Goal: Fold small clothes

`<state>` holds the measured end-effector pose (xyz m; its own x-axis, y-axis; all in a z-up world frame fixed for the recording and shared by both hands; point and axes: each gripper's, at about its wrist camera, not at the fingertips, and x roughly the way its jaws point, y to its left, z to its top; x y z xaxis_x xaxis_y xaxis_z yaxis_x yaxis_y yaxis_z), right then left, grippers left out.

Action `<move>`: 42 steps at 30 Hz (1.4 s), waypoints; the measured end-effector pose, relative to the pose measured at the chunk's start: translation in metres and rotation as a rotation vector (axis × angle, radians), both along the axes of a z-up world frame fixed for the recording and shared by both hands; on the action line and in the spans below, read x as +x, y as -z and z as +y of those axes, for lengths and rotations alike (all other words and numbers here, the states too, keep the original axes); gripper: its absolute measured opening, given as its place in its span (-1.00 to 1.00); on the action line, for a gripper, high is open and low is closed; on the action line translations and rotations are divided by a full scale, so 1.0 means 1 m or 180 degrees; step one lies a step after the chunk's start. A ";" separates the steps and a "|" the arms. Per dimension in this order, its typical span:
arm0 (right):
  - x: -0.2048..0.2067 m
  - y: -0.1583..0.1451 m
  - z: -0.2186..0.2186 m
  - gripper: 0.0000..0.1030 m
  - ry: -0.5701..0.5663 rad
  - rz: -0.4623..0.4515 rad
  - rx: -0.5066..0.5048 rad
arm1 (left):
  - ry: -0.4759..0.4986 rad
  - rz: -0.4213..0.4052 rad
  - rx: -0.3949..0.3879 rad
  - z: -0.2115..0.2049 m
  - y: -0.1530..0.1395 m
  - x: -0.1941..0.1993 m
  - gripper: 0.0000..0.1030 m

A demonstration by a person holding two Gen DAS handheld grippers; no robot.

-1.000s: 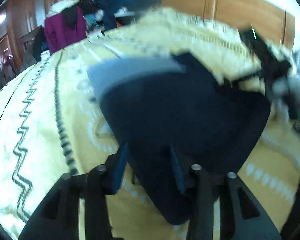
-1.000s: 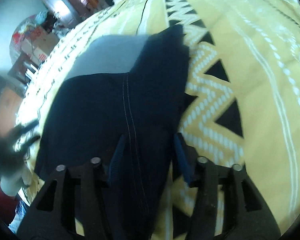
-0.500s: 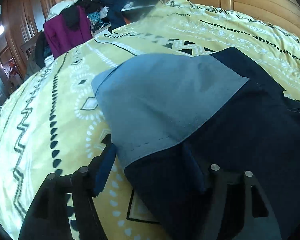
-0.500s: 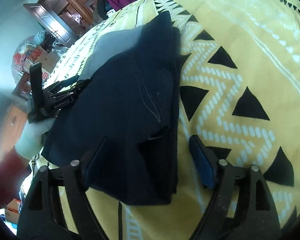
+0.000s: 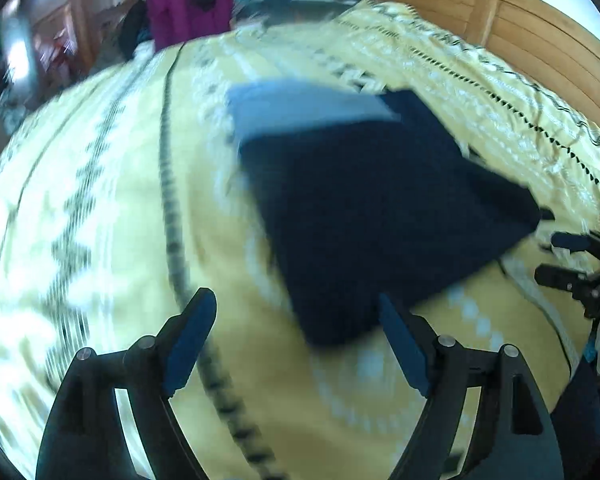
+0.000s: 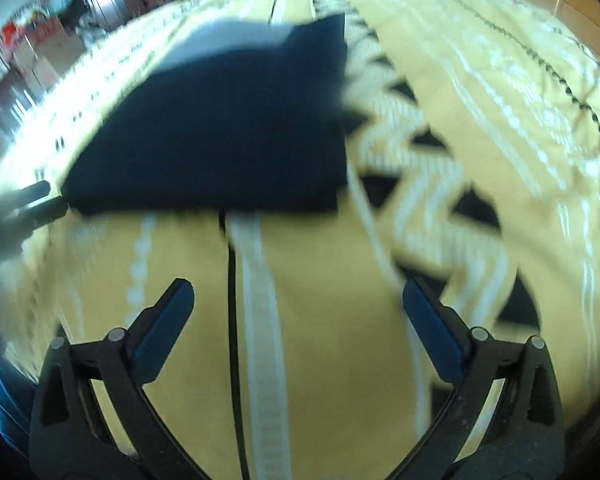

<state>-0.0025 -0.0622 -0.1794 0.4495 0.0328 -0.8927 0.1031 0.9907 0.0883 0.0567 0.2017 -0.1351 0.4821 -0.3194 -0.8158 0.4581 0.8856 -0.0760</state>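
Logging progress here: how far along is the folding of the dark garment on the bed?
Done: the navy garment lies folded in a compact stack on the yellow bedspread, a grey panel showing at its far end. In hand: nothing; the left hand-held gripper and right hand-held gripper are open and clear. Left: perhaps tidying; blur hides detail.

Yellow patterned bedspread [image 5: 100,200], wooden headboard [image 5: 540,48], magenta garment [image 5: 188,12]

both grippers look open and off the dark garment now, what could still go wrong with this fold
Both the left gripper and right gripper are open and clear of the dark garment, so nothing holds the fold.

1. It lies on a soft, rumpled bedspread; the layers may relax or slide.
2. A grey panel sticks out at the far edge, so the fold may be uneven.
3. Both views are blurred; small creases cannot be ruled out.
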 end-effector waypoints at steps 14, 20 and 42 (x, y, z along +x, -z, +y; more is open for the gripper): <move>-0.016 0.022 0.007 1.00 0.0130 -0.0060 -0.0200 | -0.0189 0.0243 0.0163 0.003 0.050 -0.033 1.00; -0.008 0.025 0.007 1.00 0.0148 -0.0127 -0.0246 | -0.0165 0.0201 0.0111 0.002 0.053 -0.034 1.00; -0.007 -0.023 0.009 0.86 0.0273 -0.0335 -0.0219 | -0.0130 0.0242 0.0041 0.007 0.052 -0.026 1.00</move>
<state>-0.0096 -0.0529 -0.1563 0.5391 -0.0694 -0.8393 0.1814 0.9828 0.0352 0.0312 0.2091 -0.1872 0.4310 -0.2899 -0.8545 0.4150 0.9046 -0.0976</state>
